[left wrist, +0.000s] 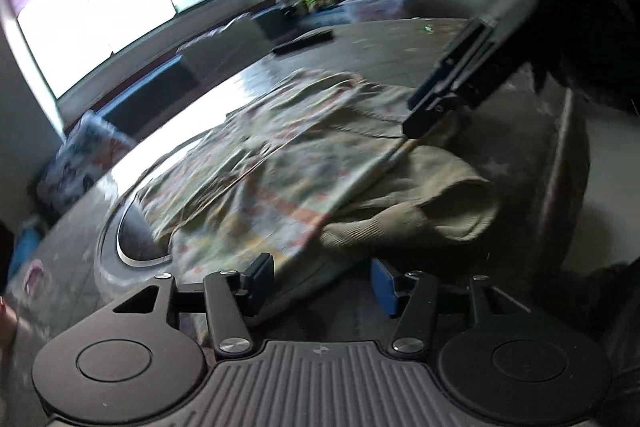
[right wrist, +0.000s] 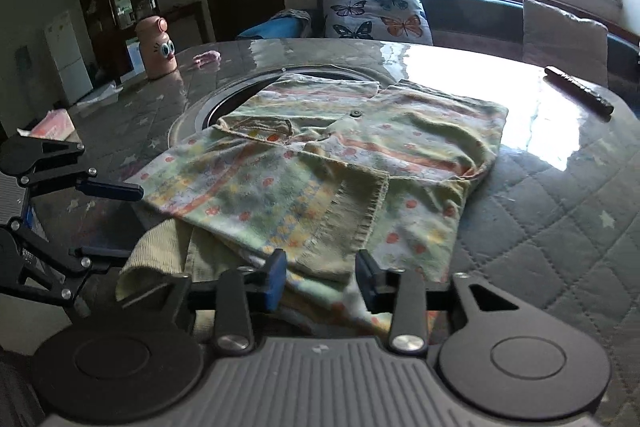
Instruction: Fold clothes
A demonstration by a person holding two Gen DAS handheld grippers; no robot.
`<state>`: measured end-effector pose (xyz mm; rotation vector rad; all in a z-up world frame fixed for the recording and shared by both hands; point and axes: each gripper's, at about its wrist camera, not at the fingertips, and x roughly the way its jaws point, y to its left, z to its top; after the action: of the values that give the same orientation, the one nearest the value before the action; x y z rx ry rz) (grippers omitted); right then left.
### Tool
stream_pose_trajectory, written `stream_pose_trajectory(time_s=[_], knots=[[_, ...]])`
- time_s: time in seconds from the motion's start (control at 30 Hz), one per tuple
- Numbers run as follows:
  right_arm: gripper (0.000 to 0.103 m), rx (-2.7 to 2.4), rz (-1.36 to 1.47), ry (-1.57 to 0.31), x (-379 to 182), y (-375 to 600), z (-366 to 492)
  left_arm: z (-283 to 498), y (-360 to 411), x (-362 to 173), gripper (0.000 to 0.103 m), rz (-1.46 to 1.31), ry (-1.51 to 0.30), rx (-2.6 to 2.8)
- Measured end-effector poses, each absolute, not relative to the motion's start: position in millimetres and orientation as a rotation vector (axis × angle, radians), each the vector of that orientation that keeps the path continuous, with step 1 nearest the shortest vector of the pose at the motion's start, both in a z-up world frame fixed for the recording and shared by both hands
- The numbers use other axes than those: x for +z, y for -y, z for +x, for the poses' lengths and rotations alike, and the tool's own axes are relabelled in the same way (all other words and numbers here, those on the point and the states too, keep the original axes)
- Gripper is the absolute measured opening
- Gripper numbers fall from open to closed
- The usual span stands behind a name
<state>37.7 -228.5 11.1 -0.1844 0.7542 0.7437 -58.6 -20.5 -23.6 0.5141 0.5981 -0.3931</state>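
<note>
Right claw (right wrist: pixel 320 277) at lower centre, jaws apart, straddling the near hem of the floral garment (right wrist: pixel 320 163), pads not pressing. Garment lies folded mid-table (right wrist: pixel 540 187). Left claw (right wrist: pixel 106 219) at left edge, likewise open, empty.

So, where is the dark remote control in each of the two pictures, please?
Left wrist view: the remote control lies far up the table, just above the middle, beyond the shirt.
Right wrist view: the remote control lies at the right edge, near the window glare.
Shared landmark: the butterfly pillow.
</note>
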Motion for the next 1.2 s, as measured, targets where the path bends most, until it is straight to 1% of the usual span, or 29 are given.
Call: stream_pose_trajectory(time_s=[0.13, 0.17, 0.2, 0.23, 0.3, 0.33, 0.37, 0.4, 0.43, 0.5, 0.57, 0.6, 0.73, 0.8, 0.87, 0.9, 0.93, 0.97, 1.0, 1.03, 1.07, 1.1, 1.17, 1.2], knots=[[0.04, 0.752, -0.248, -0.743, 14.8, 232.8, 28.1, -60.1, 35.5, -27.0, 0.057, 0.543, -0.546, -0.449], [0.042, 0.755, -0.265, -0.739, 15.8, 233.5, 25.9, -59.5, 37.8, -27.2, 0.057, 0.542, -0.531, -0.464], [0.046, 0.759, -0.291, -0.732, 16.9, 234.3, 23.1, -58.4, 39.9, -27.3, 0.056, 0.54, -0.517, -0.469], [0.048, 0.762, -0.319, -0.725, 18.0, 235.3, 20.3, -57.2, 41.9, -27.4, 0.056, 0.538, -0.503, -0.474], [0.048, 0.767, -0.36, -0.713, 19.5, 236.7, 15.9, -52.5, 42.4, -25.0, 0.046, 0.511, -0.492, -0.48], [0.049, 0.773, -0.374, -0.709, 20.4, 237.4, 14.0, -49.0, 41.2, -22.8, 0.035, 0.484, -0.495, -0.484], [0.05, 0.78, -0.388, -0.705, 21.2, 237.9, 12.0, -45.6, 39.9, -20.6, 0.028, 0.457, -0.498, -0.488], [0.054, 0.789, -0.402, -0.7, 21.3, 237.7, 9.7, -42.2, 39.6, -17.3, 0.023, 0.434, -0.496, -0.479], [0.056, 0.798, -0.415, -0.694, 21.1, 237.2, 7.6, -38.9, 39.4, -14.0, 0.015, 0.412, -0.494, -0.471], [0.057, 0.815, -0.436, -0.679, 19.8, 234.4, 3.5, -29.2, 36.3, -7.6, 0.011, 0.364, -0.496, -0.447], [0.06, 0.832, -0.451, -0.661, 17.9, 230.3, -0.3, -18.2, 33.0, -1.0, 0.008, 0.314, -0.508, -0.429], [0.062, 0.84, -0.451, -0.65, 17.1, 227.3, -1.2, -13.1, 31.4, 1.7, 0.008, 0.297, -0.513, -0.422], [0.062, 0.868, -0.442, -0.603, 15.5, 213.0, -1.3, 1.1, 24.4, 10.4, 0.007, 0.242, -0.525, -0.413], [0.06, 0.877, -0.426, -0.585, 13.9, 203.4, 1.5, 5.1, 22.1, 11.9, 0.007, 0.225, -0.53, -0.408], [0.053, 0.884, -0.392, -0.592, 11.8, 195.8, 6.9, 6.5, 19.0, 11.2, 0.007, 0.211, -0.536, -0.398], [0.041, 0.885, -0.373, -0.603, 11.4, 193.2, 10.5, 5.6, 17.2, 10.5, 0.007, 0.204, -0.542, -0.395], [0.028, 0.884, -0.351, -0.619, 12.0, 192.5, 14.5, 4.7, 15.3, 9.7, 0.011, 0.196, -0.547, -0.391], [0.024, 0.882, -0.328, -0.634, 12.5, 191.7, 18.4, 2.4, 12.8, 9.1, 0.011, 0.192, -0.553, -0.389], [0.024, 0.881, -0.306, -0.65, 13.1, 190.9, 22.4, -2.0, 10.7, 8.7, 0.011, 0.198, -0.551, -0.384], [0.02, 0.88, -0.282, -0.662, 14.7, 191.1, 26.2, -6.4, 8.7, 8.3, 0.014, 0.204, -0.55, -0.379], [0.018, 0.88, -0.255, -0.668, 18.1, 192.7, 29.7, -10.7, 6.6, 8.0, 0.02, 0.209, -0.548, -0.374], [0.017, 0.88, -0.228, -0.674, 21.4, 194.4, 33.1, -15.8, 3.8, 7.4, 0.023, 0.213, -0.542, -0.373], [0.016, 0.877, -0.177, -0.68, 28.4, 197.7, 39.1, -24.8, -0.2, 5.1, 0.035, 0.234, -0.533, -0.361], [0.015, 0.876, -0.155, -0.68, 31.9, 199.3, 41.8, -28.7, -1.5, 3.4, 0.038, 0.251, -0.531, -0.35]])
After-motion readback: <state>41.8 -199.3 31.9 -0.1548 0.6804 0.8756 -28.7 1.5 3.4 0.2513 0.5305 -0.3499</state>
